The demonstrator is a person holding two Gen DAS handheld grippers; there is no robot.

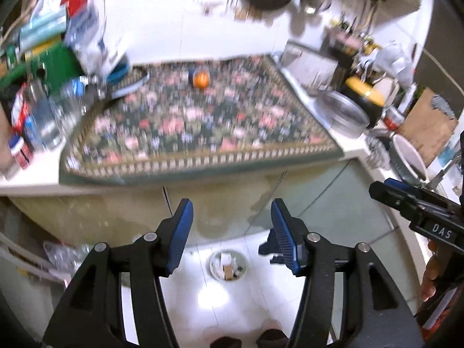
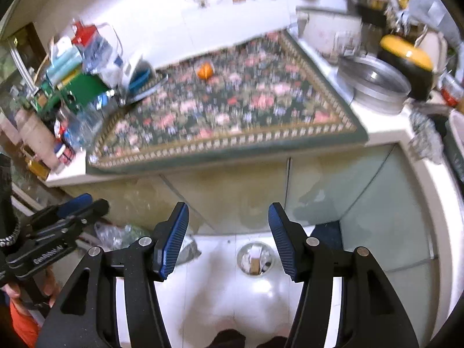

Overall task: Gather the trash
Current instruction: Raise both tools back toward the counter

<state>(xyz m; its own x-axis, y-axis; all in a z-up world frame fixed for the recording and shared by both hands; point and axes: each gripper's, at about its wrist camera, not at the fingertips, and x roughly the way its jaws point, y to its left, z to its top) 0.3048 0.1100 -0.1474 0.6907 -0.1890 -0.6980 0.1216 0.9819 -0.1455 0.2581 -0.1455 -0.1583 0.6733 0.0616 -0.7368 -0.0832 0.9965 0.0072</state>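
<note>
White floor tiles [image 1: 220, 313] were seen below a tabletop [image 1: 34, 179] spread with a floral mat [image 1: 203, 127]. Both the left hand-held gripper [image 1: 229, 232] and right hand-held gripper [image 2: 229, 235] were held partly open and empty. Trash lay in a small bin [image 2: 255, 258] on the floor; an orange item [image 1: 201, 79] sat on the mat.

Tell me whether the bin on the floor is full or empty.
Partly filled: the bin holds white scraps and a brown piece, seen through its open top. How deep they go cannot be told.

White counter [image 1: 179, 43]: floral mat [image 1: 188, 121], orange item [image 1: 201, 79] on mat, clutter both ends.
</note>
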